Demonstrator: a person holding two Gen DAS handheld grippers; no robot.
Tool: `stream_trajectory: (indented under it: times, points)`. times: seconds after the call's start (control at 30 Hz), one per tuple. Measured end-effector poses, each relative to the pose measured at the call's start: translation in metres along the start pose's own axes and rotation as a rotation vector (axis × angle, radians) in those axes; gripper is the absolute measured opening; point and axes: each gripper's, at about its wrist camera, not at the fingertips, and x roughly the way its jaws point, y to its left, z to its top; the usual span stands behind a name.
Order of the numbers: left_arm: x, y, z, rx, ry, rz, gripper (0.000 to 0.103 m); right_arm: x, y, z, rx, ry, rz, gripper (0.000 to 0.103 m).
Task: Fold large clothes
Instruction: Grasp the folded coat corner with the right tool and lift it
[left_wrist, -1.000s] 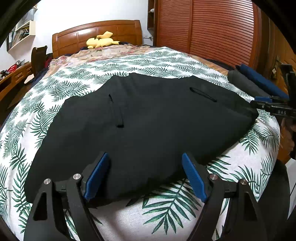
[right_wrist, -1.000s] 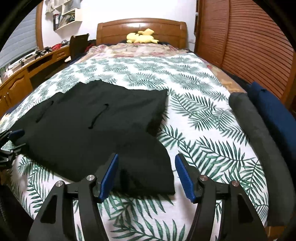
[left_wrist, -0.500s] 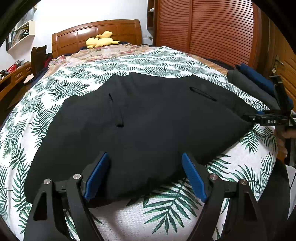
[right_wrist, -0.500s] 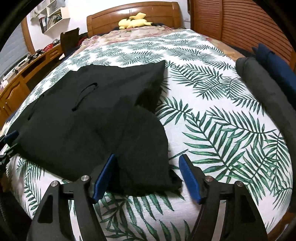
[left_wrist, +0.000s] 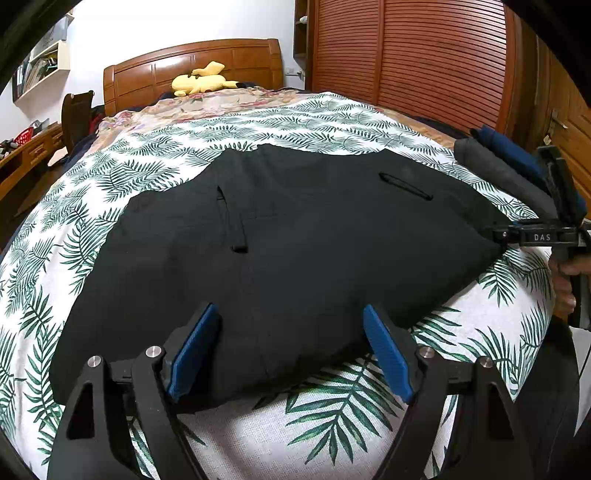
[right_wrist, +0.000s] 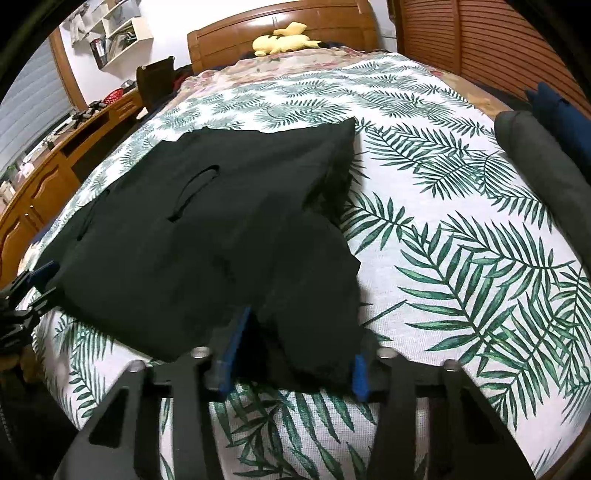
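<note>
The black garment (right_wrist: 221, 229), spread on the leaf-print bedspread (right_wrist: 443, 221), has its near corner gathered between the just-closing right gripper (right_wrist: 291, 354), while the left gripper (left_wrist: 291, 354) is held wide over its hem.

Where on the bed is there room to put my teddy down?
The leaf-print bedspread is bare between the black garment and the dark rolled things at the right edge, and again beyond the garment toward the yellow plush toy. The near edge is crowded by both grippers.
</note>
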Motion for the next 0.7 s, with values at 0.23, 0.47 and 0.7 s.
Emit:
stream_trajectory:
  times: [0.23,0.47,0.7]
  points:
    - [-0.004,0.006,-0.001,-0.013,-0.007,0.001,0.082,-0.017,0.002,0.004,-0.01,-0.07,0.026,0.018]
    - [-0.032,0.032,-0.003,-0.066,-0.066,0.007,0.082,-0.049,0.032,0.03,-0.081,-0.177,0.046,0.012]
    - [-0.053,0.057,-0.013,-0.104,-0.09,0.029,0.082,-0.06,0.092,0.051,-0.192,-0.238,0.064,0.011]
